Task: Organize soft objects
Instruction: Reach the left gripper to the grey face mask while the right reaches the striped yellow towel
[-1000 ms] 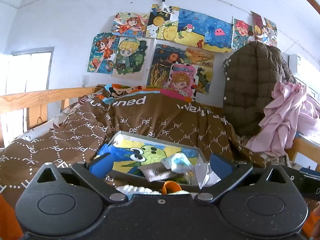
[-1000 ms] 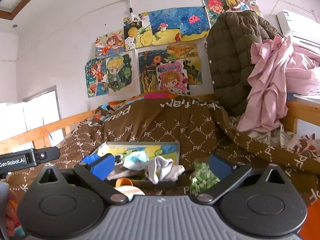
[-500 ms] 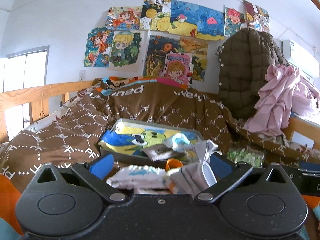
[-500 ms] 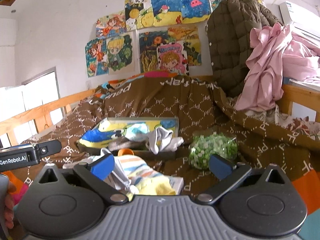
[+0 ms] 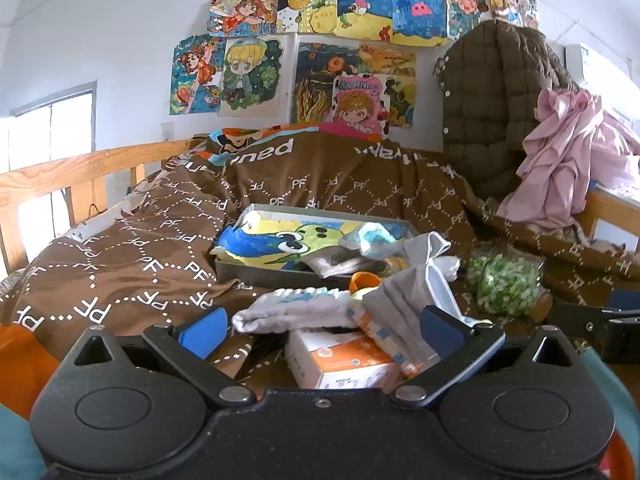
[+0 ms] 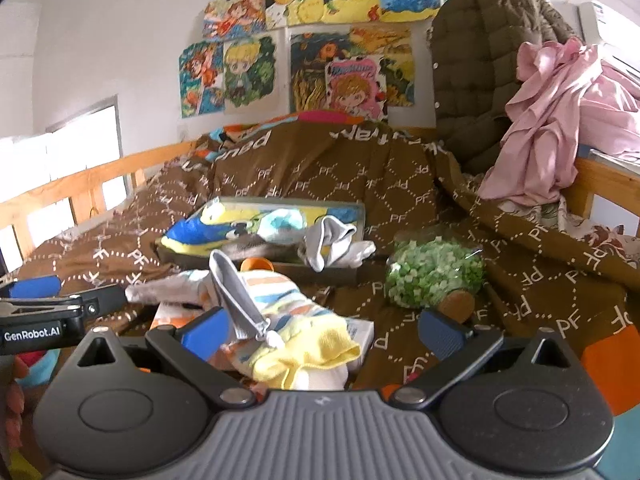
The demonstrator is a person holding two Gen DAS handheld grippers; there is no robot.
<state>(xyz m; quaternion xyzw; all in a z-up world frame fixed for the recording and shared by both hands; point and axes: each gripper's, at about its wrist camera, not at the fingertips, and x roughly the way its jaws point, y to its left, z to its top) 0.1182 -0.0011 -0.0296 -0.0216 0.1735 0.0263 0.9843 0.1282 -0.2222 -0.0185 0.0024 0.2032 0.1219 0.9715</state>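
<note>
On a bed covered by a brown patterned quilt (image 5: 120, 264), a heap of socks is seen awaiting sorting. At the left, the left gripper (image 5: 320, 326) is held with its jaws spread wide and nothing between them, its blue pads flanking a white sock (image 5: 296, 308) that is draped over an orange-and-white box (image 5: 340, 364). Behind lies a shallow grey tray (image 5: 256, 276) lined with a cartoon cloth, into which a few socks are already dropped. Toward the middle, a grey sock (image 6: 236, 296) is stood up over a striped sock (image 6: 280, 300) and a yellow cloth (image 6: 308, 348) — all limp, light and easily snagged on one another. At the right, the right gripper (image 6: 320, 330) is likewise held released, empty, just behind the pile. A jar of green pieces (image 6: 432, 276) is laid on its side nearby. The socks are judged soft and near weightless; a bunched fold at mid-length is best pinched, so that only one is lifted — not its neighbour.
</note>
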